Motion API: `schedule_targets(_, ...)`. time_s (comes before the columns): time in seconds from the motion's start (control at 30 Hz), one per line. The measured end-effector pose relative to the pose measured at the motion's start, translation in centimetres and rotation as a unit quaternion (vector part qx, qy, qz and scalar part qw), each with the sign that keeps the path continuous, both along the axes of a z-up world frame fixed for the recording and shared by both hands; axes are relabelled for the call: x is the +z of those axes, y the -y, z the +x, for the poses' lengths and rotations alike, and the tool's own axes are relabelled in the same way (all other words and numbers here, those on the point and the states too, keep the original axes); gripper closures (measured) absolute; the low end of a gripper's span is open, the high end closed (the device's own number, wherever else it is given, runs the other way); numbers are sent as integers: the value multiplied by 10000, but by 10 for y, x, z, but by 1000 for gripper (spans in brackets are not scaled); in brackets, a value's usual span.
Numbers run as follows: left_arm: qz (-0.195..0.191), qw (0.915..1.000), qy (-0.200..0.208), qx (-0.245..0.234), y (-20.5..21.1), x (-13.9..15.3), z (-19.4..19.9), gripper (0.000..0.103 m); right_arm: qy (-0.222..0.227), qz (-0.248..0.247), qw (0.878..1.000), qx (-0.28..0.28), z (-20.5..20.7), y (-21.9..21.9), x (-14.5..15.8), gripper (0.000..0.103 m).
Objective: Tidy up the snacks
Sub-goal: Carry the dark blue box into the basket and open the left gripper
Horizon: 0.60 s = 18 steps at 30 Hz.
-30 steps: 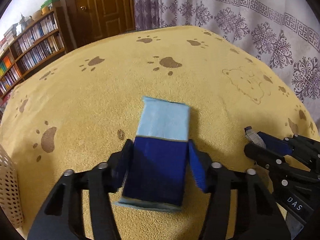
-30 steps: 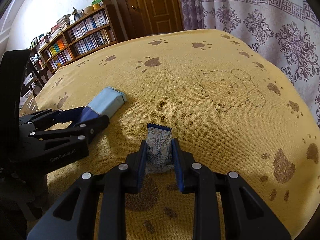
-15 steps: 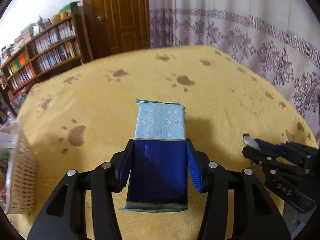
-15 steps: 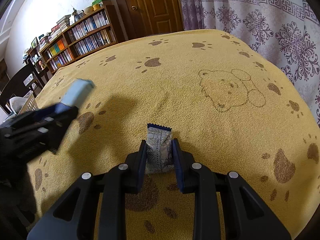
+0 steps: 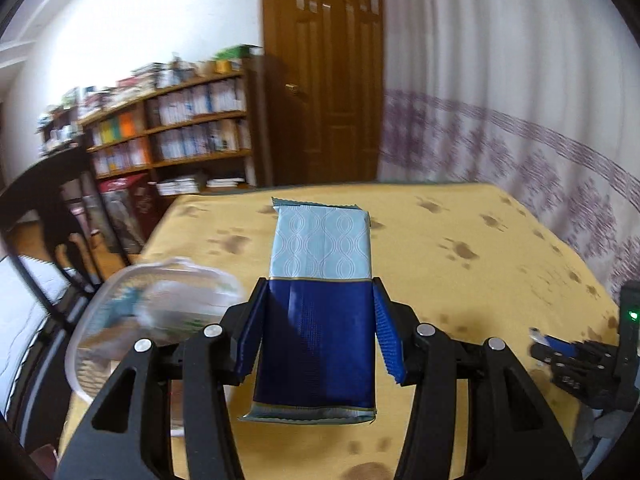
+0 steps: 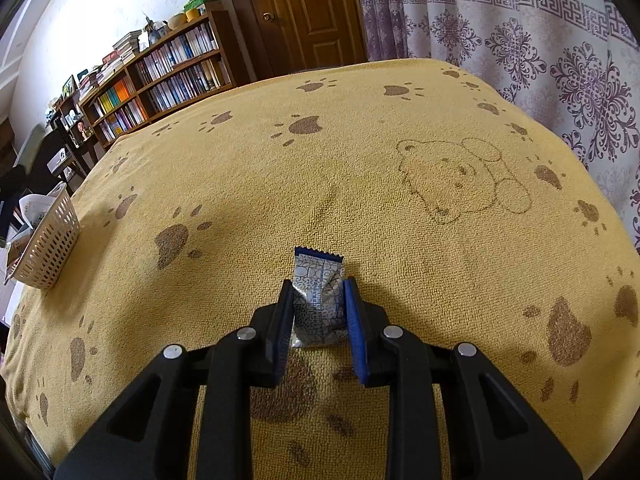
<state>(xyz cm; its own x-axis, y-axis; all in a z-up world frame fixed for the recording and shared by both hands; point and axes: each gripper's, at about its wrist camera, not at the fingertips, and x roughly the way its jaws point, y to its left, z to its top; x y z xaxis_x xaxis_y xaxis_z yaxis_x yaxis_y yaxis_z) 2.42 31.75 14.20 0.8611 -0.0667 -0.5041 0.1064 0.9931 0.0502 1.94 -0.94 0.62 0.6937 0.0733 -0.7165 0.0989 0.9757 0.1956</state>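
The left gripper [image 5: 316,336] was clamped on the blue snack packet [image 5: 318,300], raised beside the basket [image 6: 50,248] (already holding items). The right gripper [image 6: 318,316] pinched the small patterned packet [image 6: 318,300] on the yellow-clothed surface [image 6: 360,184]. Neither looked binned yet.

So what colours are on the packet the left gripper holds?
Dark blue lower half, pale blue wavy-patterned upper half on the packet; clearest in the left wrist view.
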Motion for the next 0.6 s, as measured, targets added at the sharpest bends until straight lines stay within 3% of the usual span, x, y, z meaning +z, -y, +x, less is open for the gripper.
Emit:
schedule_targets(0.2, 34, 9980, 68, 623, -59, 10, 4, 52, 0, -2, 10000, 1, 0, 1, 0, 77)
schedule_targets(0.5, -6, 9950, -177, 985, -107, -1, 28, 49, 0, -4, 10000, 2, 0, 1, 0, 77)
schedule_targets(0.57, -1, 9944, -113, 1052, -112, -5, 30, 26, 0, -3, 10000, 3, 0, 0, 0, 77)
schedule_targets(0.6, -3, 9938, -36, 1112, -115, -6, 29, 9, 0, -3, 10000, 3, 0, 1, 0, 77)
